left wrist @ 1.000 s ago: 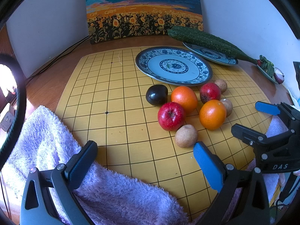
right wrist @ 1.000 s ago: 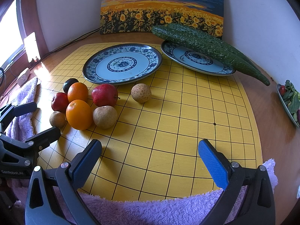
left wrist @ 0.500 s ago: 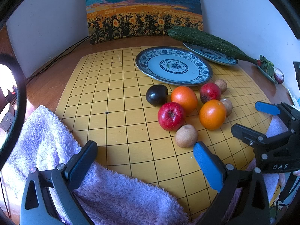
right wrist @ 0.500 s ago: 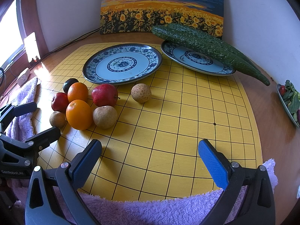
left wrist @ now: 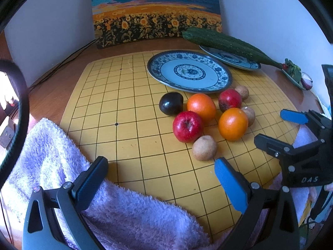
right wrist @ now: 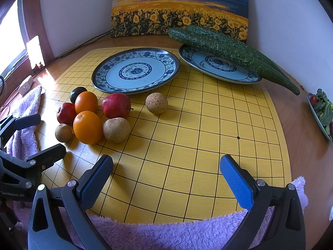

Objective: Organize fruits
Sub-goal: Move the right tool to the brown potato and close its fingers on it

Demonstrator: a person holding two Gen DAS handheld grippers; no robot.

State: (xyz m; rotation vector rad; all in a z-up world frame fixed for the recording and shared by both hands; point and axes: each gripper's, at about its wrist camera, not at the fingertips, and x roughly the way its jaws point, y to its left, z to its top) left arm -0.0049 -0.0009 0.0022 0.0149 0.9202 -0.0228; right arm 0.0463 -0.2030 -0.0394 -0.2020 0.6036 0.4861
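A cluster of fruit lies on a yellow grid board (left wrist: pixel 124 108): two oranges (left wrist: pixel 233 124) (left wrist: pixel 201 106), two red apples (left wrist: pixel 188 126) (left wrist: pixel 230 100), a dark plum (left wrist: pixel 171 103) and three brown round fruits (left wrist: pixel 204 148). In the right wrist view one brown fruit (right wrist: pixel 156 103) lies apart. An empty blue-patterned plate (left wrist: pixel 189 71) (right wrist: pixel 135 70) sits just behind the cluster. My left gripper (left wrist: pixel 161 179) is open and empty, near the board's front edge. My right gripper (right wrist: pixel 166 177) is open and empty, to the right of the fruit.
A second plate (right wrist: pixel 218 67) at the back right carries a long green gourd (right wrist: pixel 229 51). A purple towel (left wrist: pixel 52 156) lies along the board's front and left edge. A sunflower painting (left wrist: pixel 156 20) leans on the wall. A dish of greens (right wrist: pixel 321 108) sits far right.
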